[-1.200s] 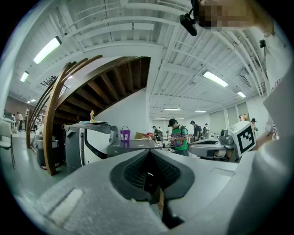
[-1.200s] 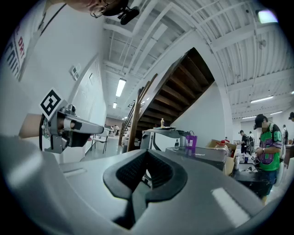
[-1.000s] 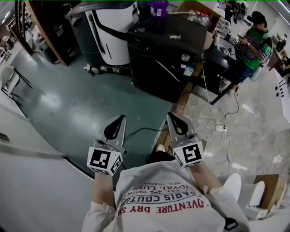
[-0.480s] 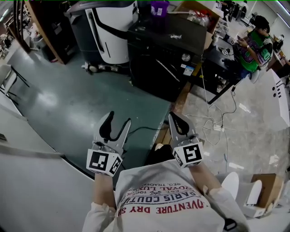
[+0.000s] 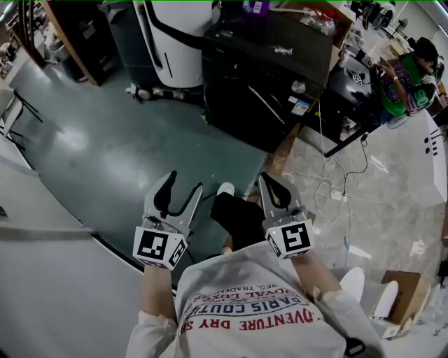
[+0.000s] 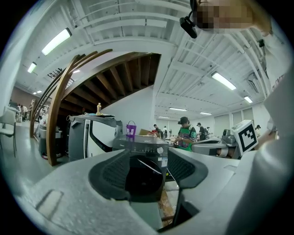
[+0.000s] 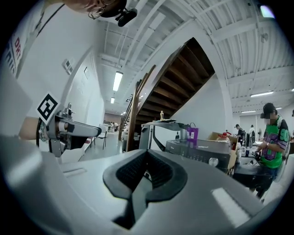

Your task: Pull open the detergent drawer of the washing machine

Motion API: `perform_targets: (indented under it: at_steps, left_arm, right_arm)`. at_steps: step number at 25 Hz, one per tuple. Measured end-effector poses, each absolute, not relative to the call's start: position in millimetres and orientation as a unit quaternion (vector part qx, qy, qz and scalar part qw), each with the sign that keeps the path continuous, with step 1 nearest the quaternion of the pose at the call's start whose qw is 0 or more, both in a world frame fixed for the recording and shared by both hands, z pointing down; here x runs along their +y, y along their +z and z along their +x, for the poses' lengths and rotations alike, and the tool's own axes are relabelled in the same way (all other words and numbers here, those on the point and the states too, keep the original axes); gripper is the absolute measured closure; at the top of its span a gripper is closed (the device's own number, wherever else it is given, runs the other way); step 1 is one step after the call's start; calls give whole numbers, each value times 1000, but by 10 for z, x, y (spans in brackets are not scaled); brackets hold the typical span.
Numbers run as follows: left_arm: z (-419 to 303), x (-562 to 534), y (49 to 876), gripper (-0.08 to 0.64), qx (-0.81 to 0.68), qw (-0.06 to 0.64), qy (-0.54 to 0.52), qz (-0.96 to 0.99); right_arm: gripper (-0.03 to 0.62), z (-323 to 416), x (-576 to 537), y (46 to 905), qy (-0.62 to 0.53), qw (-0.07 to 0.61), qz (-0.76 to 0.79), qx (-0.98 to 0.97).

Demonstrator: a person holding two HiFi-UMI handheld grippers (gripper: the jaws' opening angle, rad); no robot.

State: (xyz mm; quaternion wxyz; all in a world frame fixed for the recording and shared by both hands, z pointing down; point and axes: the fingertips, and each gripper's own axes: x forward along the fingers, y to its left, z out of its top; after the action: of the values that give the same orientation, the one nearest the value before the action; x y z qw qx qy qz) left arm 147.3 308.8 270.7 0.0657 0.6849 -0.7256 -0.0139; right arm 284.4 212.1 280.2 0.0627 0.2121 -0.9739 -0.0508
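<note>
The black front-loading washing machine (image 5: 266,77) stands some way ahead of me on the floor, its silver knob (image 5: 299,87) on the control strip; the detergent drawer front I cannot make out. My left gripper (image 5: 183,185) is held low before my body, its jaws opening with nothing between them; the left gripper view shows the washing machine (image 6: 144,167) far off through the gap. My right gripper (image 5: 271,183) is beside it, shut and empty. In the right gripper view the washing machine (image 7: 202,153) shows beyond the shut right gripper (image 7: 147,158).
A white-and-black appliance (image 5: 171,42) stands left of the washer, and a purple container (image 5: 255,7) sits on top of it. Cables (image 5: 336,196) trail over the floor at right, near a black table (image 5: 350,91) and a person in green (image 5: 409,77). My shoe (image 5: 225,189) is between the grippers.
The left jaws have gone from shut to open. Both grippers shifted slightly, and my leg and white shoe have come forward between them. The right gripper stays shut.
</note>
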Motion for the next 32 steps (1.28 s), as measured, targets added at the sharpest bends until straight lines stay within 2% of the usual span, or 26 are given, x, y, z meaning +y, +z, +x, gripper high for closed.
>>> perform_targets:
  at_steps: [8,19,23,27,32]
  left_arm:
    - [820,2251,3048,302,-723,100,-2,683]
    - [-366,420,2958,304,-698,125,-21,705]
    - [-606,-107,2799,324,-688,153,-36,708]
    - [-759,-467,2575,325,-673,154,-20,723]
    - [-775,-731,2741,325,-655,186,17,732]
  right_arm:
    - [591,2142,1233,3222,-7,82,209,-974]
    - [591,830,-442,3063,-28,69,207,-975]
    - [591,630,-960,2918,-21,91,222,-971]
    - [591,452,-1263,2696,-20,98,234,-967]
    - [591,346,-1454,2627,-18,102,241,-965]
